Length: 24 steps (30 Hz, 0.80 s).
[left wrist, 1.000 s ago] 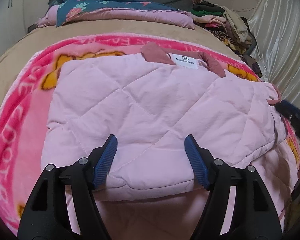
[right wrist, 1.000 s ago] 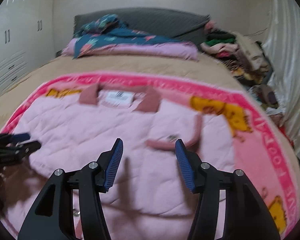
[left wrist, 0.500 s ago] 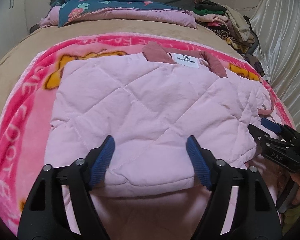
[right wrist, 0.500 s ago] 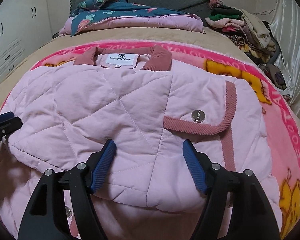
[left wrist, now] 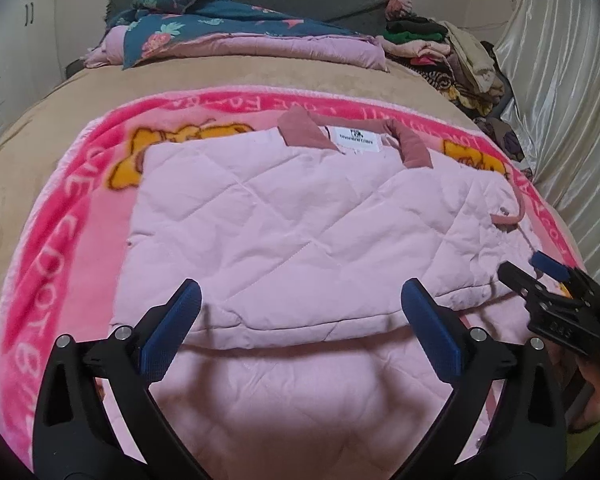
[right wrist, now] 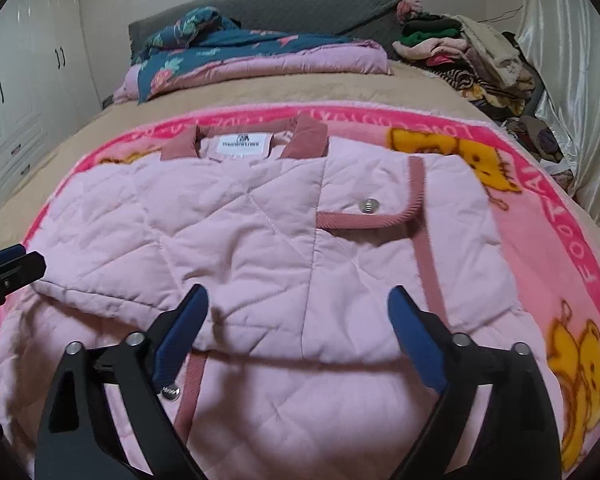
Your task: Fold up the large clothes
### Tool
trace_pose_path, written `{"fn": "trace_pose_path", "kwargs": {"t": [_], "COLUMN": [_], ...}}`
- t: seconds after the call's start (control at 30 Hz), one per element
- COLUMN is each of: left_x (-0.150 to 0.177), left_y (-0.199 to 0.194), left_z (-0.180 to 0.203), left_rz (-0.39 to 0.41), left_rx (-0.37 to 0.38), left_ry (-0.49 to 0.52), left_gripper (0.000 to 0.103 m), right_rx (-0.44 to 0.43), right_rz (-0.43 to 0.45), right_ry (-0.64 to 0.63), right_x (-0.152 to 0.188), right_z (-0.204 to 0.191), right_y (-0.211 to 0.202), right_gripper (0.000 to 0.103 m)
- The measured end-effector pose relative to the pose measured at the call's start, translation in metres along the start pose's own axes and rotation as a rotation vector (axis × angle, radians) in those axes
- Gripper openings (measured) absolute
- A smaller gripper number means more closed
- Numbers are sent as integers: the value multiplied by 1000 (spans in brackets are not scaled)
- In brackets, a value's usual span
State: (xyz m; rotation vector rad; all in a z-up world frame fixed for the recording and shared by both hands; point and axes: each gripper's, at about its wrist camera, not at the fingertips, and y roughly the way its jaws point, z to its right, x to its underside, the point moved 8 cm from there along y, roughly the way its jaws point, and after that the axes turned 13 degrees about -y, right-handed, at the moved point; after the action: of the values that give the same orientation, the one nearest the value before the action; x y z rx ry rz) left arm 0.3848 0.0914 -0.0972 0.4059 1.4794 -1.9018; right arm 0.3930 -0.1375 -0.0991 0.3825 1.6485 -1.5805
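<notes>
A pale pink quilted jacket [left wrist: 300, 220] with a dusty-rose collar lies on a bright pink blanket [left wrist: 60, 240], its sleeves folded in over the body. It also shows in the right wrist view [right wrist: 280, 240], with a snap pocket flap [right wrist: 370, 206]. My left gripper [left wrist: 300, 300] is open and empty, just above the folded edge nearest me. My right gripper [right wrist: 298, 306] is open and empty over the jacket's lower right part. The right gripper also shows at the right edge of the left wrist view [left wrist: 552, 280]. The left gripper's tip shows at the left edge of the right wrist view [right wrist: 8, 264].
The blanket lies on a tan bed [right wrist: 260, 92]. A floral quilt and pink bedding [left wrist: 228, 36] lie at the headboard. A pile of clothes [left wrist: 460, 56] sits at the back right. A shiny curtain [left wrist: 560, 100] hangs on the right, white cupboards [right wrist: 16, 80] on the left.
Both grippers have drawn back toward me and a little upward from the jacket. The right gripper came in over the jacket from the right. Both stayed open.
</notes>
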Motion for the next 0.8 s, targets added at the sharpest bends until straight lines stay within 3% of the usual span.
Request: {"fn": "trace_pose_path", "kwargs": {"t": [0.47, 0.8], "left_x": [-5, -1], "left_y": [-37, -80], "left_z": [-23, -33], "left_rz": [41, 113], "left_rx": [-14, -15], "left_ry": [-73, -82], "left_gripper": [94, 94], "right_rx": [4, 18], "right_rz": [99, 115], "right_ry": [32, 23], "right_x": [5, 19], "right_z": [9, 14], "right_y": [-70, -100], "right_gripper": [96, 97]}}
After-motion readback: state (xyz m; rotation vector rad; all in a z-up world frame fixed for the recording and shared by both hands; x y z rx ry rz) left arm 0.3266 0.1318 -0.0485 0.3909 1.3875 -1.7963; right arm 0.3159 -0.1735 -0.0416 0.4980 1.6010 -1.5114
